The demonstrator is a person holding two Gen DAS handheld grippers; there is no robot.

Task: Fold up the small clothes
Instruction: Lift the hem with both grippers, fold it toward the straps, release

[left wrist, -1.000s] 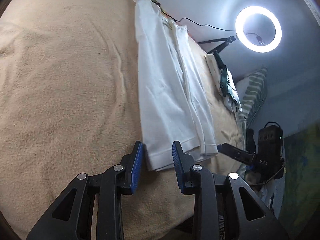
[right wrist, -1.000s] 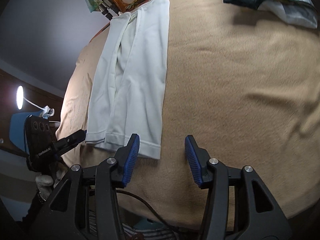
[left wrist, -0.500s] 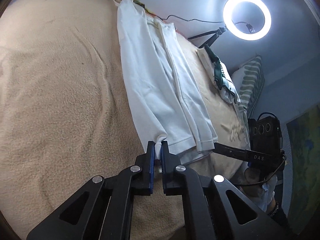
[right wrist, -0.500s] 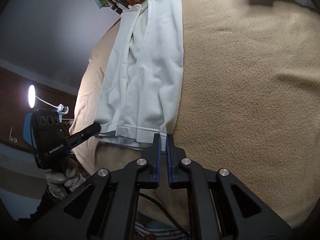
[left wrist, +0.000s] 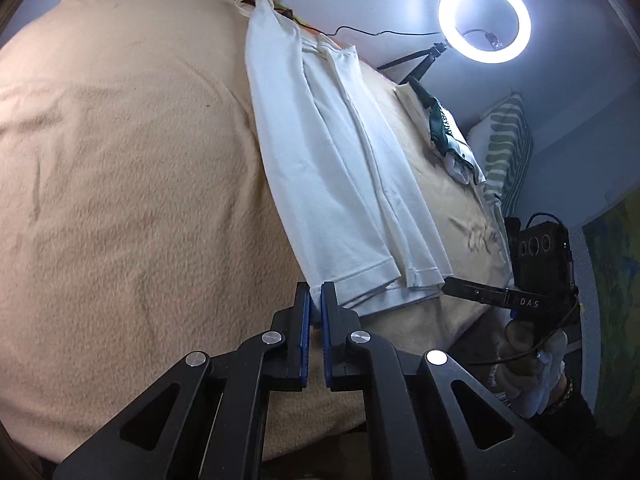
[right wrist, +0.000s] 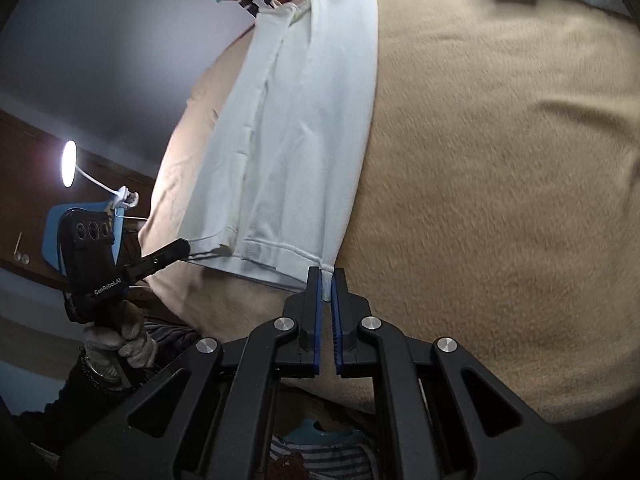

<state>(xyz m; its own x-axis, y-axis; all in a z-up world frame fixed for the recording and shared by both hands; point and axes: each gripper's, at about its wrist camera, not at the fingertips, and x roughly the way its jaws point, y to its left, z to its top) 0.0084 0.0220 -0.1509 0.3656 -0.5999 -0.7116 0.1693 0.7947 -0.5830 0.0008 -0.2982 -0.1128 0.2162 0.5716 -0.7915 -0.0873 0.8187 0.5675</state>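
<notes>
Blue pads on my left gripper were pressed together, pinching one near corner of the white shirt at its hem. My right gripper pinched the other near corner the same way, with its fingers shut tight on the cloth. I saw the shirt lying long and narrow, folded in from its sides, on the tan blanket. A ring light shone behind the bed.
</notes>
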